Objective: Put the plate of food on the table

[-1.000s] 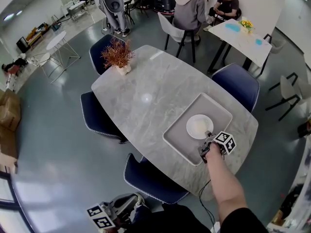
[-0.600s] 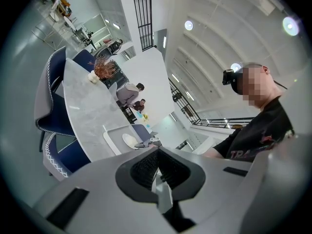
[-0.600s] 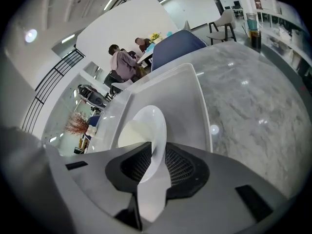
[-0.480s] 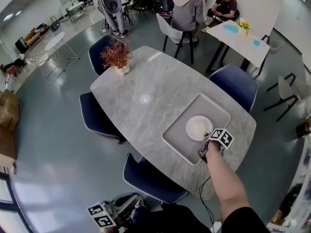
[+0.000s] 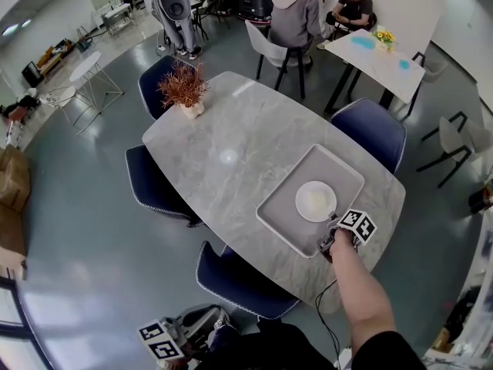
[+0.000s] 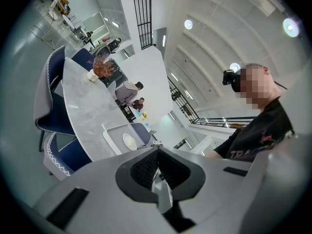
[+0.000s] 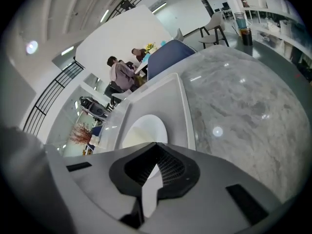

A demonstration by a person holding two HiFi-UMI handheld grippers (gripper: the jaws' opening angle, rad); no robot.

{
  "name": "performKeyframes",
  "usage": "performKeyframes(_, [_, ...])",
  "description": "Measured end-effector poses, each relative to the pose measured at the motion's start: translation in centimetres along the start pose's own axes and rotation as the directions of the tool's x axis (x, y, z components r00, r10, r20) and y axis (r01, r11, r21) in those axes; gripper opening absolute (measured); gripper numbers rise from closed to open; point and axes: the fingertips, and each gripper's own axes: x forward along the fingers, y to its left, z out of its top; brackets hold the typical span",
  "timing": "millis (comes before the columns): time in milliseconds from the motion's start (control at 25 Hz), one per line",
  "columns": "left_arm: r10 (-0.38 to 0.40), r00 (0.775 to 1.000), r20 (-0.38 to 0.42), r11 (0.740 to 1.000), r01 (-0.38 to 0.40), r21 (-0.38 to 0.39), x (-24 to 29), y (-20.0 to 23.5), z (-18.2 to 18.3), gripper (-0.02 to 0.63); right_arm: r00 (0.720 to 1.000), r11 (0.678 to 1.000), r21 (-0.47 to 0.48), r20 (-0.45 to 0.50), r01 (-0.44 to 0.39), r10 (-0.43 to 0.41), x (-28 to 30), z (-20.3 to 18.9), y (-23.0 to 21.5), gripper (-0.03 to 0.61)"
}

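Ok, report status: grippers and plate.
Left gripper shut, empty, off the table. Right gripper shut, empty, at the tray near edge. Plate sits in the tray, not gripped. Nothing seen in the way.

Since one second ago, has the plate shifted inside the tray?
No. The plate stays near the middle of the tray, just as before.

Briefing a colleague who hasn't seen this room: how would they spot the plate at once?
Find the big grey marble table ringed by dark blue chairs. On its near end lies a pale rectangular tray; the plate sits in it. It is the only round white dish, unlike the reddish potted plant at the far end.
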Motion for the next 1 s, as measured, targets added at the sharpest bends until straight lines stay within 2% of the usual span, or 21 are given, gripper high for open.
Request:
performKeyframes(280, [-0.052,0.996,-0.067,0.998,0.054,0.027,-0.5,0.0,0.3,0.005,0.991,0.993,0.006,0.061,-0.115,0.115,-3.6,-0.6,0.9,0.009])
performKeyframes(520, [-0.157,0.975,-0.159,0.985,0.166,0.048,-1.4,-0.7,1.0,0.005,0.974,0.976,0.024,0.077,-0.216,0.214,-9.7,-4.7,2.1,0.009])
performKeyframes(720, [-0.262,0.936,-0.234,0.959,0.280,0.048,-3.0,-1.4,1.4,0.005,0.945,0.950,0.039,0.125,-0.310,0.303,-16.3,-9.5,3.1,0.009])
performKeyframes(1000, [-0.375,0.860,-0.346,0.912,0.408,0.025,-6.8,-2.6,0.1,0.005,0.914,0.929,0.017,0.185,-0.370,0.361,-25.6,-17.9,4.7,0.009])
